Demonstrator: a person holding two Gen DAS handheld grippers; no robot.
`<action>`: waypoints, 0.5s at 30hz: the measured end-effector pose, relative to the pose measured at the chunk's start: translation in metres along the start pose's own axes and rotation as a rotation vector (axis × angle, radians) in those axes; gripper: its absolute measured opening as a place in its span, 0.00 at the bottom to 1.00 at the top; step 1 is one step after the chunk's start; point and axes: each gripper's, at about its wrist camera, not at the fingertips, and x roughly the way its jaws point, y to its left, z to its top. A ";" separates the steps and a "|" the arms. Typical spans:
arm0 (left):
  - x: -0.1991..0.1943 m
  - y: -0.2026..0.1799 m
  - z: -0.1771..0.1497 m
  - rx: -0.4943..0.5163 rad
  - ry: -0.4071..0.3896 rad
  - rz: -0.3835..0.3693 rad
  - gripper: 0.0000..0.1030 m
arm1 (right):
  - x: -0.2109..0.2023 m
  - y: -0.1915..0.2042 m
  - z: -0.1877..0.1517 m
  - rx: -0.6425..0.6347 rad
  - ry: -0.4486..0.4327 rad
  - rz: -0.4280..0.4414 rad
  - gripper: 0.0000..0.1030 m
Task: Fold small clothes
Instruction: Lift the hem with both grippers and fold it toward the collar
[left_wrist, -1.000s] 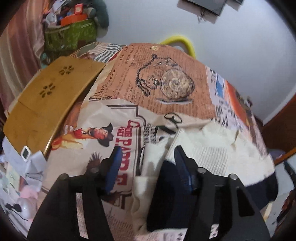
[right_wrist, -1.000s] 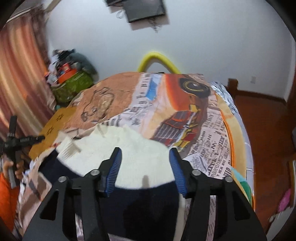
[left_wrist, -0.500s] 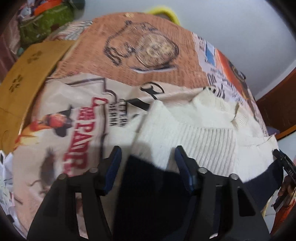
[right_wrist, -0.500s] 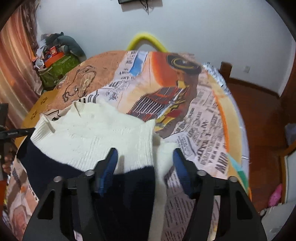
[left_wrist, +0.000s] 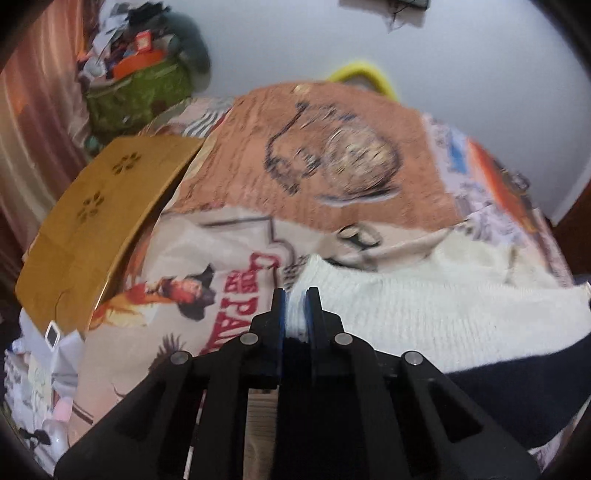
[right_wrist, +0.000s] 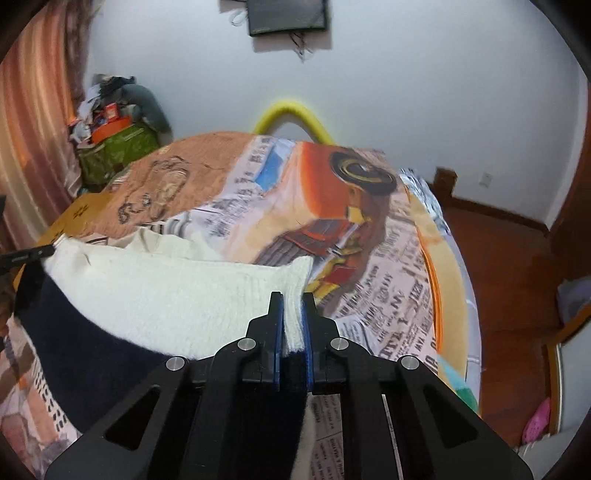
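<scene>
Both grippers are now clamping the sweater (right_wrist: 177, 295): half a second ago the fingers were standing wide open over it. Left gripper (left_wrist: 295, 308) is pinching the cream knit at the sweater's left edge; right gripper (right_wrist: 293, 314) is pinching the opposite edge, right at the cream/navy boundary. Sweater is lying spread across the bed (right_wrist: 388, 258) on the printed bedspread, stretched between the two grips. Left view is motion-blurred, so something's moving. Judging from that, grasp phase is done and the lift-and-fold-over is starting. Wooden lap desk (left_wrist: 99, 221) is sitting at the bed's left side, apart from the fabric.
</scene>
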 end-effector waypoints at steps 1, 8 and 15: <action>0.012 -0.001 -0.003 0.016 0.034 0.026 0.10 | 0.007 -0.001 -0.002 0.000 0.028 -0.010 0.08; 0.027 -0.013 -0.017 0.107 0.132 0.034 0.12 | 0.011 0.002 -0.011 -0.022 0.118 -0.028 0.10; -0.037 -0.028 -0.012 0.159 0.022 -0.040 0.54 | -0.056 0.029 0.002 -0.083 -0.023 -0.010 0.40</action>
